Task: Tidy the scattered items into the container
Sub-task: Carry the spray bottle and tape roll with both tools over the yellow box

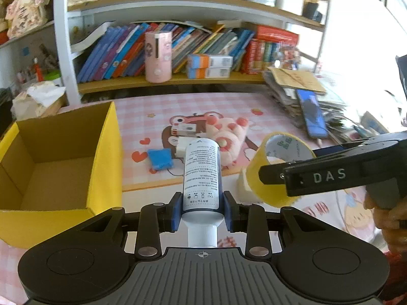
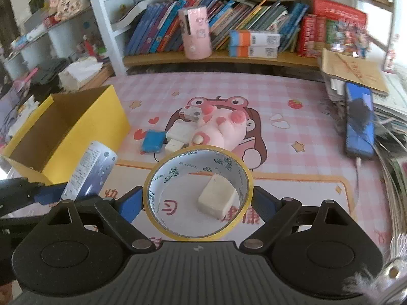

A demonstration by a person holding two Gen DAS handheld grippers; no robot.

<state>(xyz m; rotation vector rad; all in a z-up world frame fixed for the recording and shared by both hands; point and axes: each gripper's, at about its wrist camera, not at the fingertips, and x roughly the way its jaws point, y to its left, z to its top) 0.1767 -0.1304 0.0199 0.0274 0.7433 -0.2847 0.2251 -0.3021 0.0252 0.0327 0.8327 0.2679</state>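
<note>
My left gripper (image 1: 202, 211) is shut on a white printed tube (image 1: 202, 172), cap end toward the camera, held above the mat beside an open yellow cardboard box (image 1: 61, 157). My right gripper (image 2: 198, 200) is shut on a yellow tape roll (image 2: 178, 167), with a pad on each side of the ring. In the left wrist view the roll (image 1: 287, 145) and right gripper (image 1: 274, 175) hang at the right. On the pink mat lie a blue sponge (image 2: 152, 141), a white charger (image 2: 178, 134), a small box (image 2: 189, 113), a pink plush paw (image 2: 221, 129) and a white block (image 2: 216, 198).
The box (image 2: 76, 127) stands at the mat's left, open side up. A phone (image 2: 360, 122) lies on a paper stack at the right. Behind the mat runs a bookshelf (image 2: 203, 57) with a pink cylinder (image 2: 195, 33). A tissue box (image 2: 78, 73) stands back left.
</note>
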